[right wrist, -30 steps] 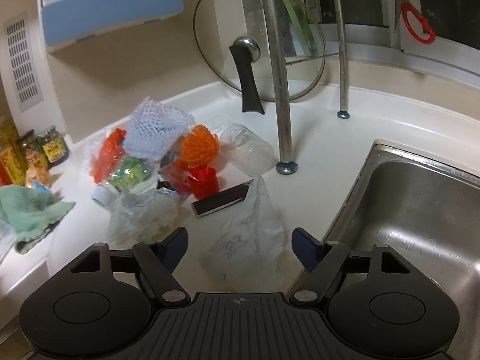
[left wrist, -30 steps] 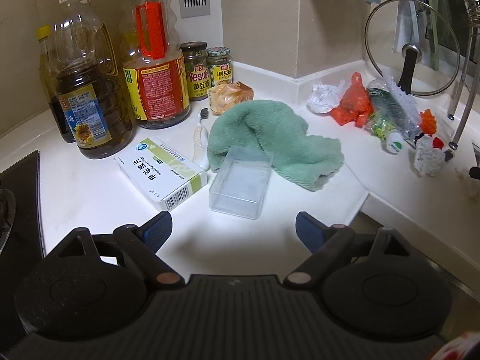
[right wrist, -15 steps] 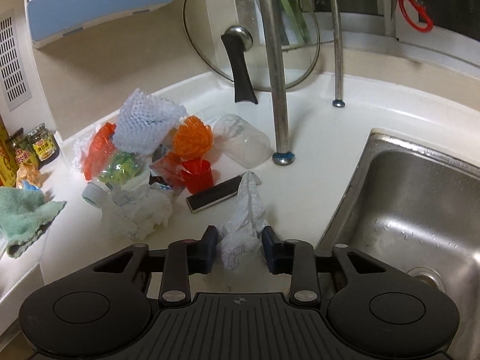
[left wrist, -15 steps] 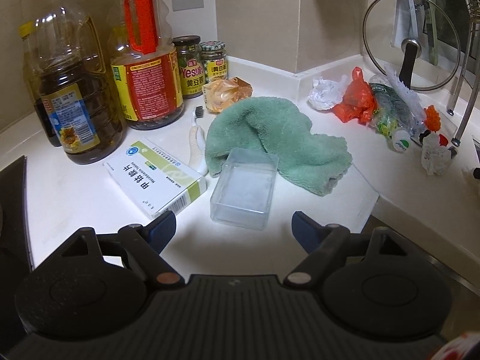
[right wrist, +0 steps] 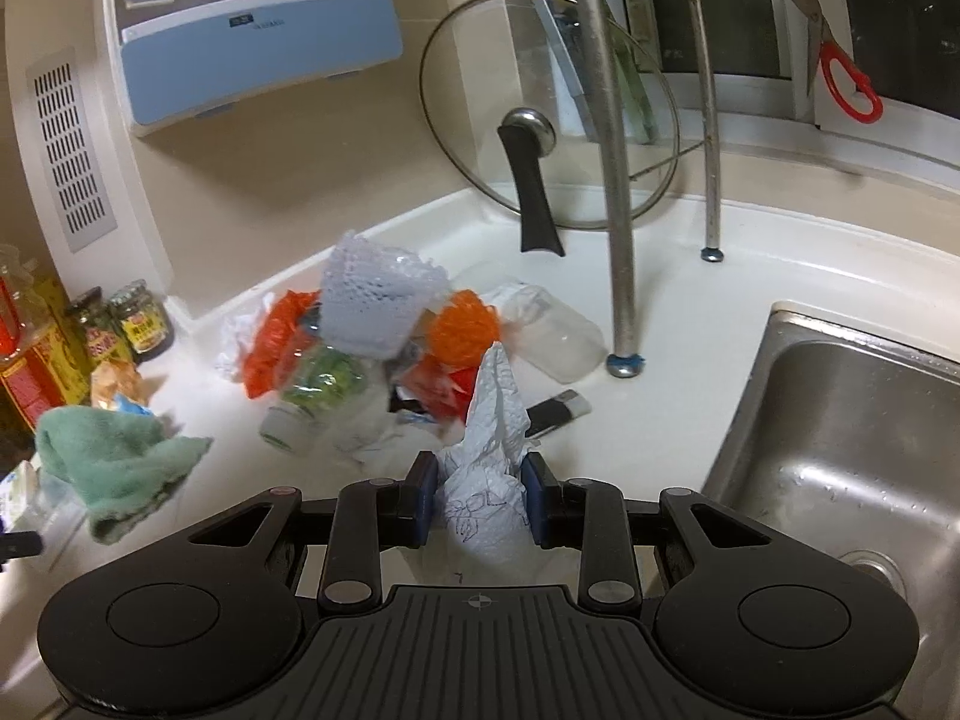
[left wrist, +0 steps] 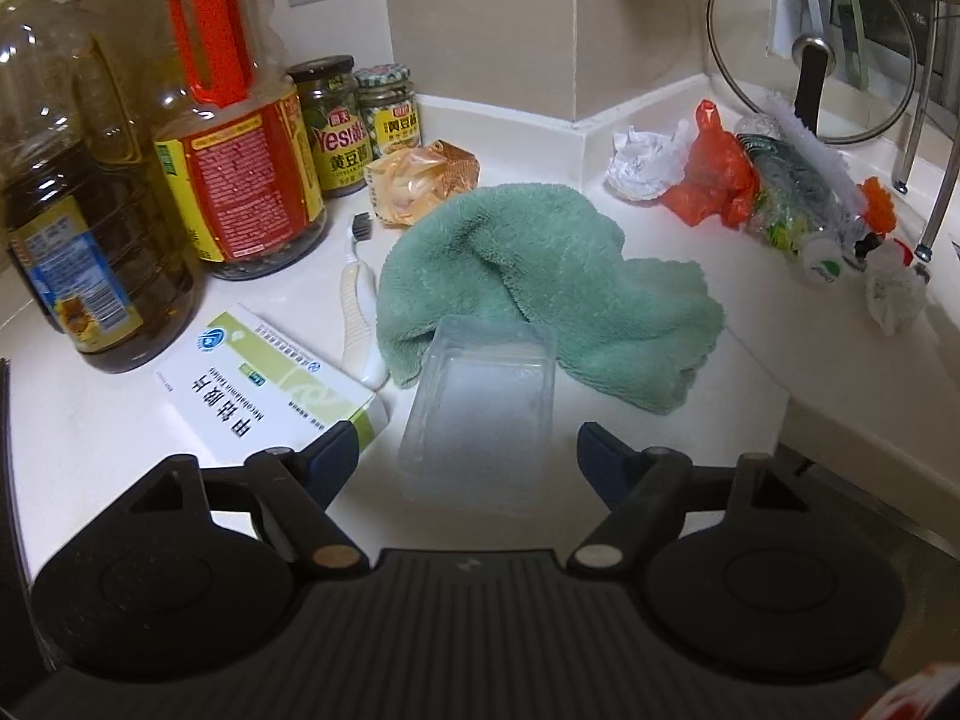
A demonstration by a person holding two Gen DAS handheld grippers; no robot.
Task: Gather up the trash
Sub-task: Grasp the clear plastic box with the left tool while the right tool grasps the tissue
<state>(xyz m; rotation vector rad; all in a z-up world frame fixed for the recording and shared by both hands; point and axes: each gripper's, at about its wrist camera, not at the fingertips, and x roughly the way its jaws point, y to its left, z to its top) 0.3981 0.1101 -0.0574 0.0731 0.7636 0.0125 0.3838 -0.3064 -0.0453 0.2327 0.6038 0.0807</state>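
Left tongs (left wrist: 467,450) closing around the clear tray (left wrist: 480,408), untouched, beside the green towel (left wrist: 540,276), medicine box (left wrist: 264,384) alongside; right tongs (right wrist: 478,495) grip crumpled tissue (right wrist: 489,450), seemingly lifted.

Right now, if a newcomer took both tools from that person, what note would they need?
Right tool: shut on a crumpled paper towel, lifted off the counter.
Left tool: jaws closing around a clear plastic tray, not yet gripped.
Left to collect: trash pile by the glass lid, with orange bag, netting and bottle.
Leave the green cloth.
No bin in view.
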